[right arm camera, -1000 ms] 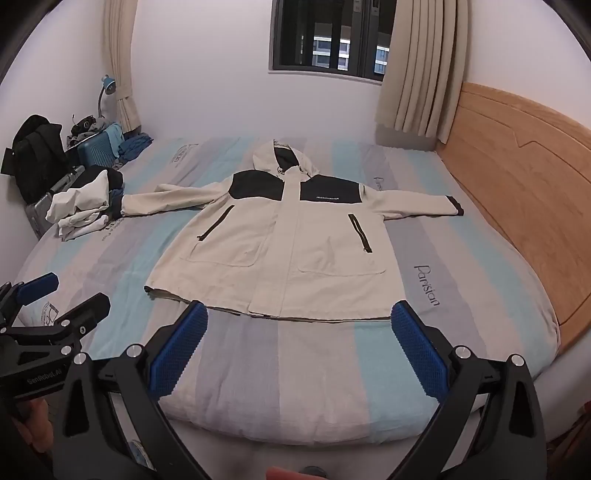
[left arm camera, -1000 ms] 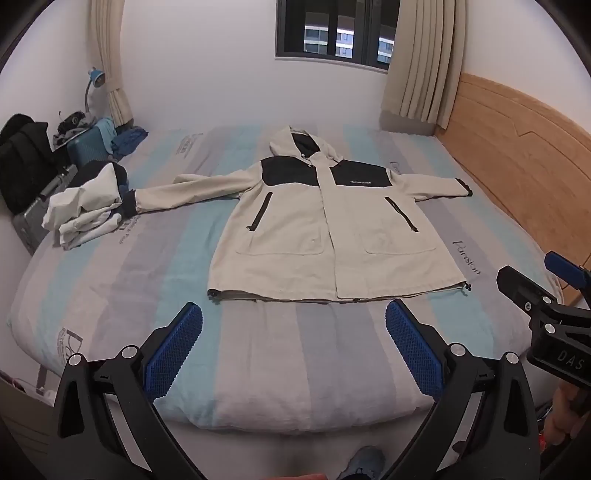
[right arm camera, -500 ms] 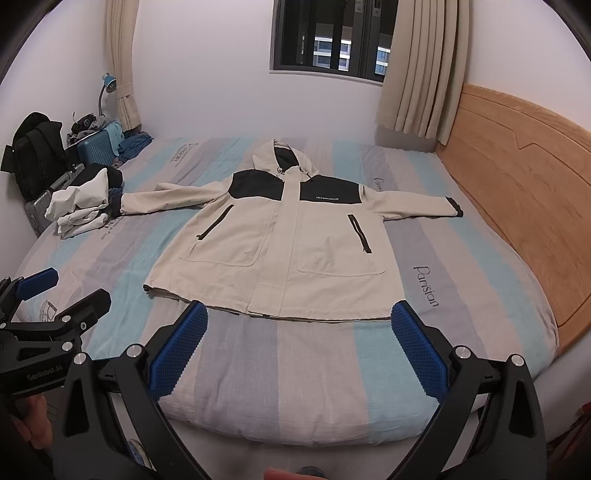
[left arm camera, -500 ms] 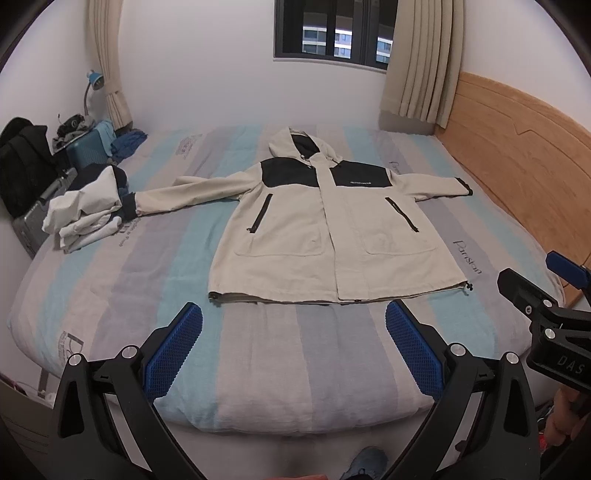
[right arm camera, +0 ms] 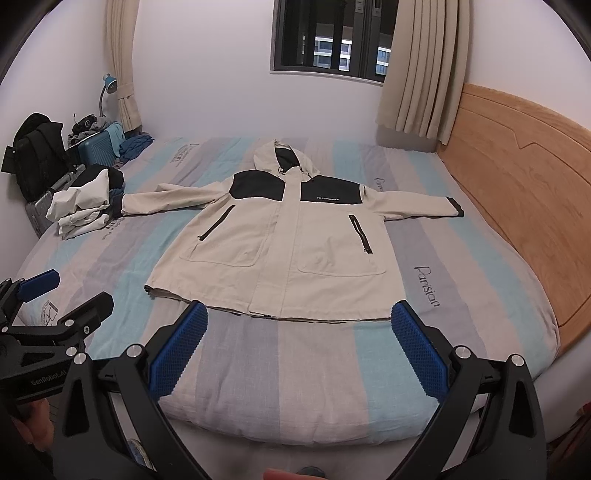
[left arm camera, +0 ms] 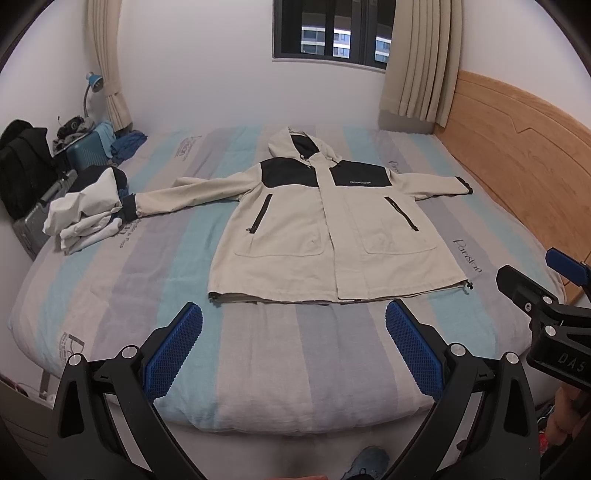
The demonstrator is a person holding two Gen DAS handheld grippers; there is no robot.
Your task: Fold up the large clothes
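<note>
The word "Parisian" is printed in dark letters on the striped bed sheet (right arm camera: 480,280), to the right of the jacket (right arm camera: 291,251), and a similar print sits on the far left part of the sheet. The black chest panel of the jacket carries one small white line of text, but it is too small to read. On the body of the left gripper (right arm camera: 35,306), seen from the right wrist view, I read "GenRobot.AI". On the right gripper (left arm camera: 532,275), seen from the left wrist view, I read the letters "DAS".

Both grippers hang side by side above the near edge of the bed, pointing toward the far wall. Each one has its jaws spread wide, with the blue textured pads (left arm camera: 173,354) well apart and nothing between them. A hand (right arm camera: 33,417) holds the left gripper from below.

The cream jacket with black shoulders lies flat and face up in the middle of the bed, hood toward the far wall, both sleeves stretched out to the sides, its hem just beyond the pads. A pile of white clothes (left arm camera: 86,214) lies at the left edge, touching the left cuff. A wooden headboard (left arm camera: 517,177) runs along the right side. On the far wall is a dark window (left arm camera: 332,33) with beige curtains (left arm camera: 417,62). On the left stand a black backpack (right arm camera: 35,158) and a teal suitcase (right arm camera: 98,147).
</note>
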